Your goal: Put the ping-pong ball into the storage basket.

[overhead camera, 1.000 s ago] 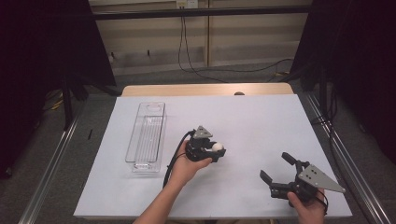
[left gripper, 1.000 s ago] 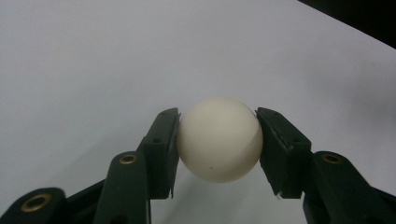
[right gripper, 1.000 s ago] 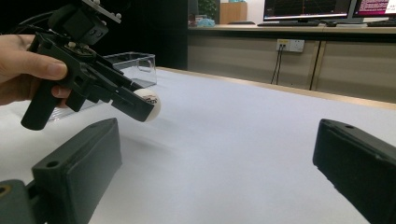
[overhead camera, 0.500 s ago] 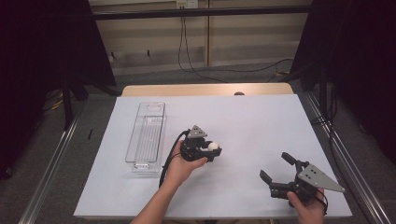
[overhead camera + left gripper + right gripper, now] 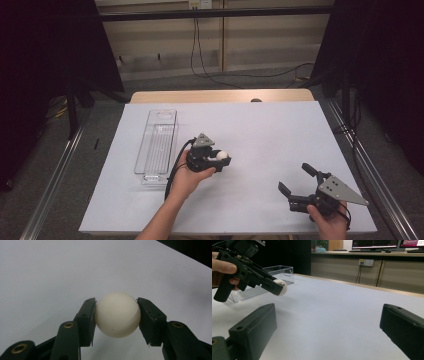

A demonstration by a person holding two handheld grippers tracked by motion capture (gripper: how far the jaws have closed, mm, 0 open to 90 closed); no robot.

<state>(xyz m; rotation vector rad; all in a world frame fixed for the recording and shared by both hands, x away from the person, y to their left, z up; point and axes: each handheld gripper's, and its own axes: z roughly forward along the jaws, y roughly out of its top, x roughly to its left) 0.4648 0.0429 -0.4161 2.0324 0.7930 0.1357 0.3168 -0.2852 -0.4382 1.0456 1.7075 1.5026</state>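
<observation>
Table [image 5: 260, 120]: white top, widest thing in the high view; its far edge meets a bare wooden strip, its near edge lies by the person's forearms, and metal rails run along both sides.
Open room: the middle and the far right of the white top lie bare, and a broad bare stretch separates the two hand-held grippers.
Clear tray [image 5: 156, 147]: long, narrow and see-through, lying lengthwise on the left part of the table, set in from the left edge; its near end is just beside the left hand.
Right hand-held gripper [image 5: 297, 181]: near the front right corner of the table, close to the near edge, jaws spread wide with nothing between them; in the right gripper view the two black jaws stand far apart over bare white surface.
Left hand-held gripper [image 5: 223, 159]: just right of the clear tray, held in the left hand [image 5: 187, 172], jaws pointing toward the right of the table; in the right gripper view it hangs above the surface, with a soft shadow on the white top below it.
White ball [image 5: 117, 314]: clamped between the left hand-held gripper's two jaws, one pad pressed to each side; it is lifted off the table, well apart from every edge, with bare white surface around it.
</observation>
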